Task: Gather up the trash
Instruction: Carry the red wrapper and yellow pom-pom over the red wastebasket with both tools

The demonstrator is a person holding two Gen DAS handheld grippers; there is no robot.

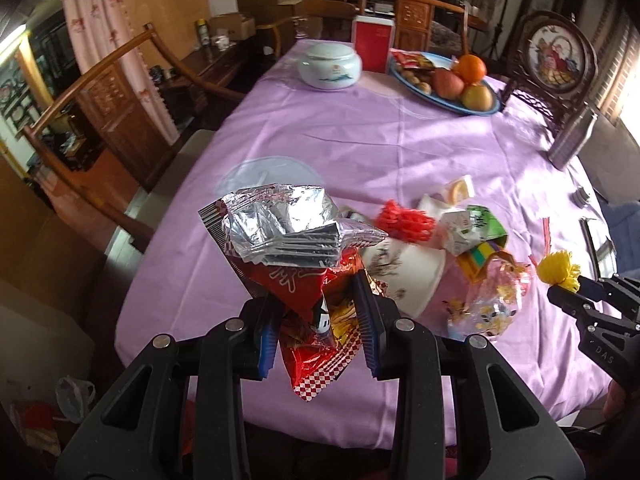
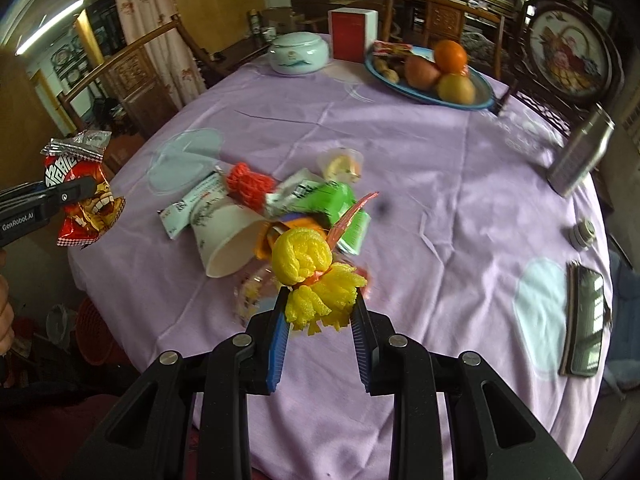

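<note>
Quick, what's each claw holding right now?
Left gripper: closed on the red snack bag.
Right gripper: closed on the yellow foam net.

Left hand-held gripper (image 1: pixel 320 300) clamped on a snack wrapper (image 1: pixel 304 296), right hand-held gripper (image 2: pixel 320 312) pinching yellow foam netting (image 2: pixel 312 276)

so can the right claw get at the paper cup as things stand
Probably not yet: the right claw is shut on yellow foam netting, so it has no free grip. The paper cup lies close ahead, open and unobstructed.
</note>
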